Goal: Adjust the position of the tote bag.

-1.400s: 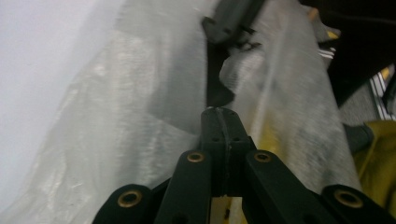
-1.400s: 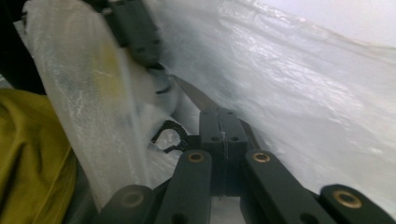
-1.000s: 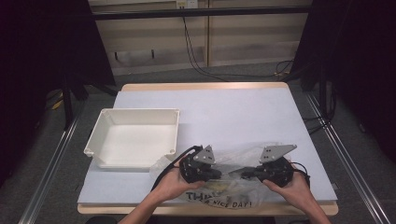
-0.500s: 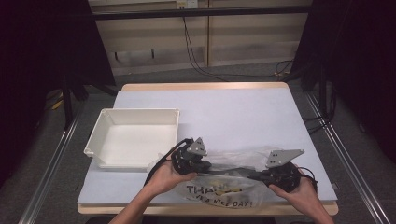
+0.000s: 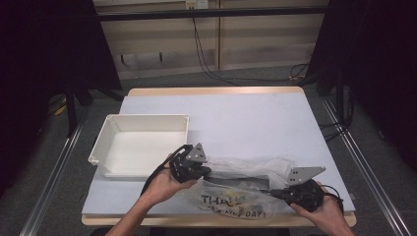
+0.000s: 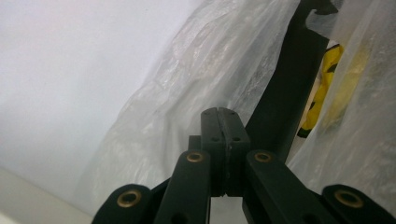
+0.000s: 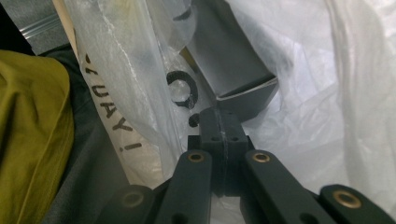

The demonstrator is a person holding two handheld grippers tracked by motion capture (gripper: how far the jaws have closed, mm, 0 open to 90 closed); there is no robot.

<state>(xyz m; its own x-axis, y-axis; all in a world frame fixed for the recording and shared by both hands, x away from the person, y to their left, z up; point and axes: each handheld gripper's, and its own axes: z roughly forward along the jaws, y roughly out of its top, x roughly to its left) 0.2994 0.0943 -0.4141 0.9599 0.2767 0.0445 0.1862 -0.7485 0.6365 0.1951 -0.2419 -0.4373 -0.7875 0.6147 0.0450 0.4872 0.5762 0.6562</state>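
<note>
Lying along the near edge of the table point(image 5: 255, 113), the clear plastic bag point(image 5: 246, 177) with black lettering and a yellow mark is stretched between the 2 grippers. The left gripper point(image 5: 204, 172) is at the bag's left end, just right of the white tray point(image 5: 142, 142), its jaws pressed together on a fold of the plastic. The right gripper point(image 5: 275, 193) is at the bag's right end, by the table's near right corner, and its jaws are likewise closed on the film.

Compared with 0.5 s ago, the right gripper sits a little farther right and nearer the edge, so the bag is drawn out slightly longer; 1 s ago the 2 grippers were much closer together over the bag's middle. The left gripper has stayed close beside the tray.

In the left gripper view, the closed jaws pinch the crinkled plastic, and a dark flat object point(image 6: 294, 88) shows through the bag beyond them. In the right gripper view, the same dark object point(image 7: 229, 60) lies inside the bag just past the jaws, with the lettering to its left.
</note>
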